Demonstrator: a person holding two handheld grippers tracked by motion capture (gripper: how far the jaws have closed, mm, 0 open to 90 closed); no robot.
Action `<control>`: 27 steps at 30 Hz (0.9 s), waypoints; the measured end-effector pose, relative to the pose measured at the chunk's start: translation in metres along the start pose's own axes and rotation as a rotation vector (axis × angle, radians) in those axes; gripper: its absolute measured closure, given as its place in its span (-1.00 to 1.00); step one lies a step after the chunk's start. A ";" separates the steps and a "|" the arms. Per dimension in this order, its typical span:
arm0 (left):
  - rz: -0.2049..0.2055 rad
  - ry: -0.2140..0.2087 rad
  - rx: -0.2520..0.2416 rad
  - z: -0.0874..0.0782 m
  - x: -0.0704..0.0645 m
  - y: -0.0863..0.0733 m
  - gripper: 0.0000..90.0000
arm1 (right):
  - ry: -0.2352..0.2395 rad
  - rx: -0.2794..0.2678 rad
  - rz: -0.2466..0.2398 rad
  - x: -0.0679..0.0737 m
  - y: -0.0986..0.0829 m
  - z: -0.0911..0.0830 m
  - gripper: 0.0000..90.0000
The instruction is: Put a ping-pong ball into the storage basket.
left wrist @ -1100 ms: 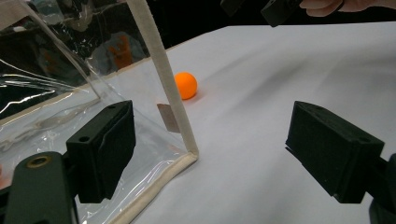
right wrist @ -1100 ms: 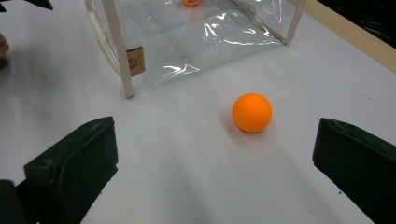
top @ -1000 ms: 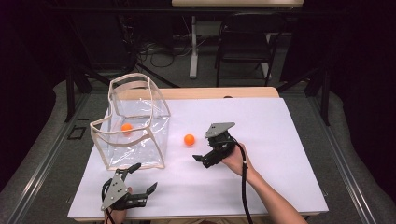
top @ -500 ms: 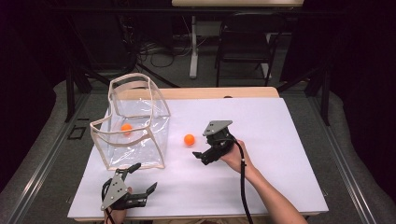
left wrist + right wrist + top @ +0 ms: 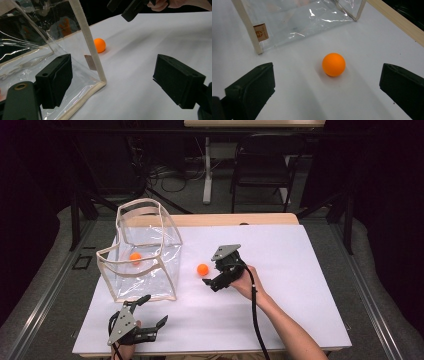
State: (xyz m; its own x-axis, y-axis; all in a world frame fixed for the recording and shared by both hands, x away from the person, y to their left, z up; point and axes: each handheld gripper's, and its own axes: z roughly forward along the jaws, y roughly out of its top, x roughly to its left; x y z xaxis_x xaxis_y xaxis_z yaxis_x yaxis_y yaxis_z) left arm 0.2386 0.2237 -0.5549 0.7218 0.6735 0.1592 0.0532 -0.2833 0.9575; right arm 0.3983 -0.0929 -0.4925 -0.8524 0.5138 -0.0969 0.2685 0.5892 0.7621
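Observation:
A clear plastic bag [image 5: 150, 270] with cream trim stands open at the table's left, with one orange ball [image 5: 135, 257] inside it. A second orange ball [image 5: 202, 269] lies on the white table [image 5: 300, 285] just right of the bag. My right gripper [image 5: 210, 272] is open just right of that ball, pointing at it. In the right gripper view the ball [image 5: 333, 64] sits between and a little beyond the jaws, untouched. My left gripper [image 5: 156, 309] is open near the front edge, below the bag. In the left gripper view the bag's corner [image 5: 100, 77] stands between the jaws.
The table's wooden back edge [image 5: 225, 219] runs behind the bag. A chair [image 5: 262, 165] and cables stand on the floor beyond. In the left gripper view the right gripper [image 5: 130, 10] and hand show at the top, past the ball [image 5: 99, 45].
My right gripper has crept left and slightly away from the person, closer to the loose ball. The left gripper, bag and balls have stayed put.

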 end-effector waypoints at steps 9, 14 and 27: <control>-0.002 0.002 0.000 0.000 0.000 0.000 -0.65 | -0.019 0.010 -0.008 -0.004 0.008 0.013 -1.00; 0.003 -0.003 0.000 0.000 0.000 0.000 -0.65 | -0.010 0.013 0.007 -0.005 0.007 0.023 -1.00; -0.002 0.000 -0.003 0.000 0.000 0.000 -0.65 | -0.007 0.030 0.021 -0.011 0.002 0.044 -1.00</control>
State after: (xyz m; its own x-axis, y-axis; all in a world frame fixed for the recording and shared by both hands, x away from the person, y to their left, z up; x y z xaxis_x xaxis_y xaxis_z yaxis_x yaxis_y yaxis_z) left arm 0.2389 0.2238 -0.5554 0.7219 0.6740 0.1568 0.0526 -0.2794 0.9587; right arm 0.4276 -0.0704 -0.5180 -0.8433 0.5306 -0.0860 0.2997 0.5970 0.7442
